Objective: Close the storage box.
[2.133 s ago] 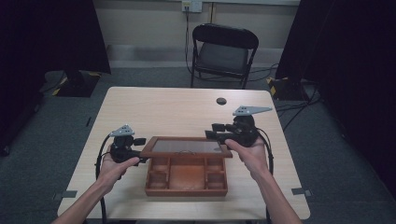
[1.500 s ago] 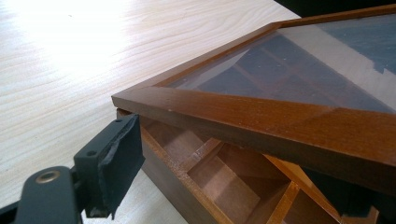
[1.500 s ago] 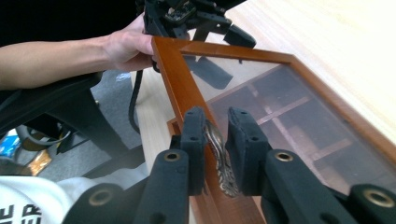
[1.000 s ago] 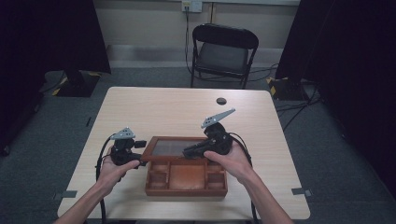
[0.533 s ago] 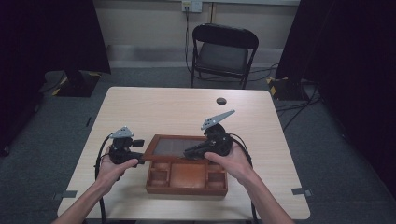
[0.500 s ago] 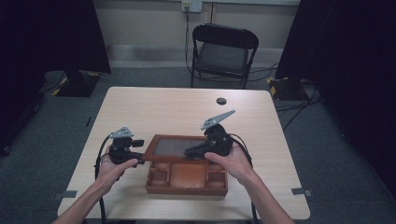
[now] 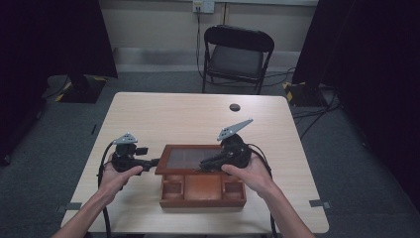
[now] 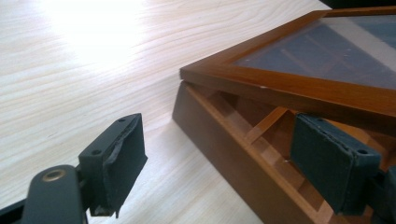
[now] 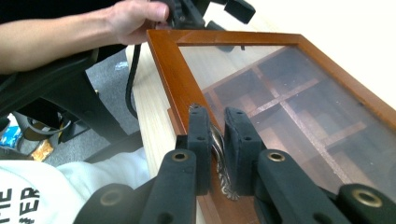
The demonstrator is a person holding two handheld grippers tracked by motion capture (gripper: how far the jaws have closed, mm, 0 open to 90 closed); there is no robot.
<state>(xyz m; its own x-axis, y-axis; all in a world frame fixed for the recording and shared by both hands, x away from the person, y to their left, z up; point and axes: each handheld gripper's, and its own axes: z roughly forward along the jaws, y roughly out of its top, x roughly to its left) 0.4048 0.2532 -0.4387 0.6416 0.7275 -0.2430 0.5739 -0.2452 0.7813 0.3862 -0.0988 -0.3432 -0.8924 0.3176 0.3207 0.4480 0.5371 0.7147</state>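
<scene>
A brown wooden box (image 7: 203, 196) with several compartments sits near the table's front edge. Its glass-paned lid (image 7: 185, 158) is hinged at the back and stands slightly raised. My right gripper (image 7: 198, 168) is at the lid's front edge. In the right gripper view, the right gripper (image 9: 218, 135) is shut on the lid's small metal handle (image 9: 219, 154). My left gripper (image 7: 154, 161) is at the box's left end. There the left gripper (image 8: 219, 172) is open, with the box wall (image 8: 219, 140) between its jaws under the lid frame (image 8: 280, 84).
A small black round object (image 7: 235, 107) lies near the table's far edge. A black folding chair (image 7: 237, 49) stands behind the table. Bare light wood tabletop (image 7: 163, 119) stretches beyond the box. The left hand and its gripper (image 9: 205, 9) show beyond the lid's far corner.
My right gripper swung from the lid's right end to its front edge and shut on the handle. The left gripper stayed at the box's left end.
</scene>
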